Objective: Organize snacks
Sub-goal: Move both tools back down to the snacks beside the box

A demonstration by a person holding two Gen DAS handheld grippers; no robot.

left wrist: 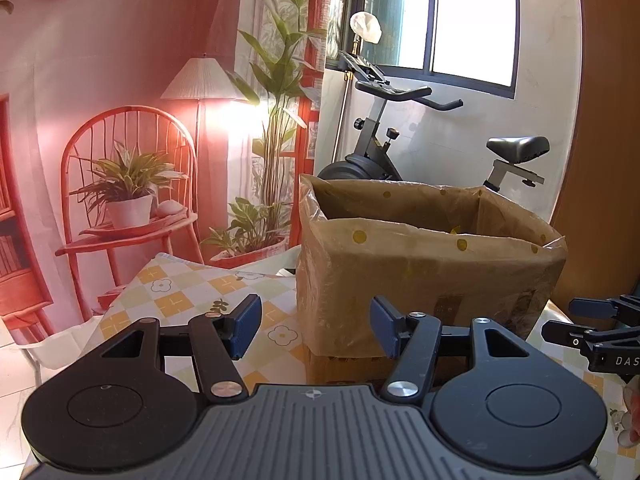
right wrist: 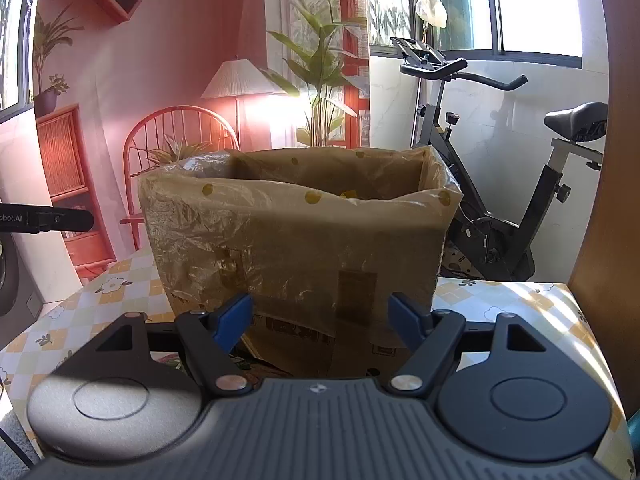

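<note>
Left claw (left wrist: 316,326) released, nothing between its pads. Right claw (right wrist: 320,322) released too, empty. Both face the bag-lined box (right wrist: 296,236) standing on the checked desk (right wrist: 520,304). Snack packets (right wrist: 256,364) lie just below the right claw. Approach step; next calls for lowering onto a packet.

A cardboard box (left wrist: 424,276) lined with a dotted plastic bag stands open on the checked tablecloth (left wrist: 188,292). Just before the box, the left gripper (left wrist: 316,326) hovers with blue pads apart and nothing between them. Right of the box, the right gripper (left wrist: 592,324) shows at the edge. An exercise bike (left wrist: 400,140) stands behind the box.
</note>
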